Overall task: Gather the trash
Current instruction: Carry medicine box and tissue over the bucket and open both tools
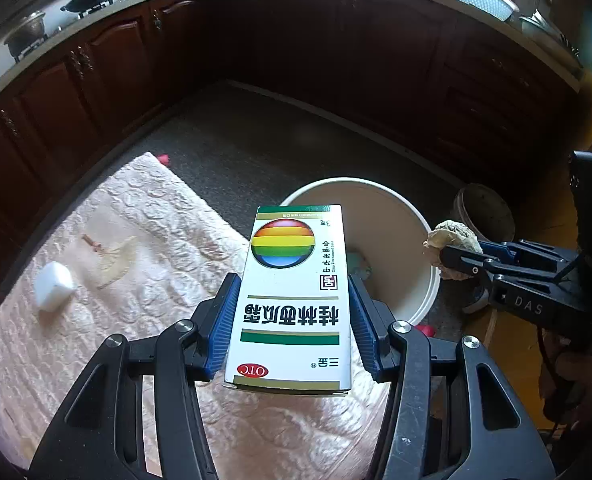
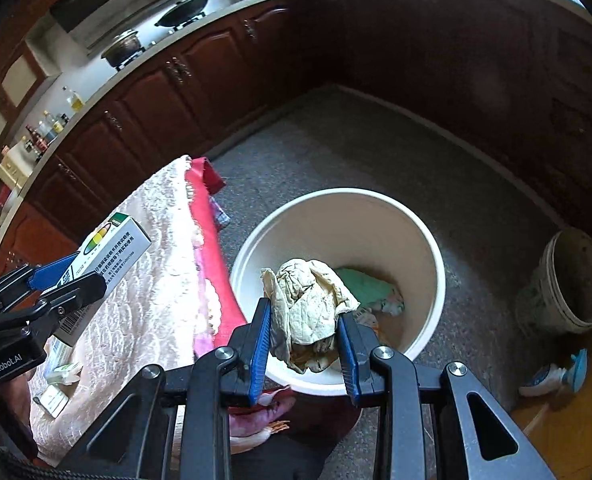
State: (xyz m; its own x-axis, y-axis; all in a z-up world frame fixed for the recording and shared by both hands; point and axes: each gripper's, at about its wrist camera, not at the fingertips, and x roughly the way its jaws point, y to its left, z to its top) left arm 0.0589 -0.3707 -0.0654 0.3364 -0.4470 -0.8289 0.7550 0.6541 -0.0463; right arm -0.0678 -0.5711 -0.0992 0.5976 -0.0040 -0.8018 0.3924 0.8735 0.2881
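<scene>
Glossy cardboard, your medicine box (image 1: pixel 291 300) sits clamped in your left tongs (image 1: pixel 291 320) above the quilted pink cloth (image 1: pixel 143 240), while your right tongs (image 2: pixel 304 340) pinch crumpled tissue (image 2: pixel 308 308) over the round white bucket (image 2: pixel 424 240).

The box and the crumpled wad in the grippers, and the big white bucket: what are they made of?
The box looks like thin glossy cardboard: sharp folded edges and printed colours. The crumpled wad looks like soft, stained paper, perhaps a tissue: full of creases. The bucket is probably plastic: smooth, matte, one even white, with a rolled rim.
</scene>
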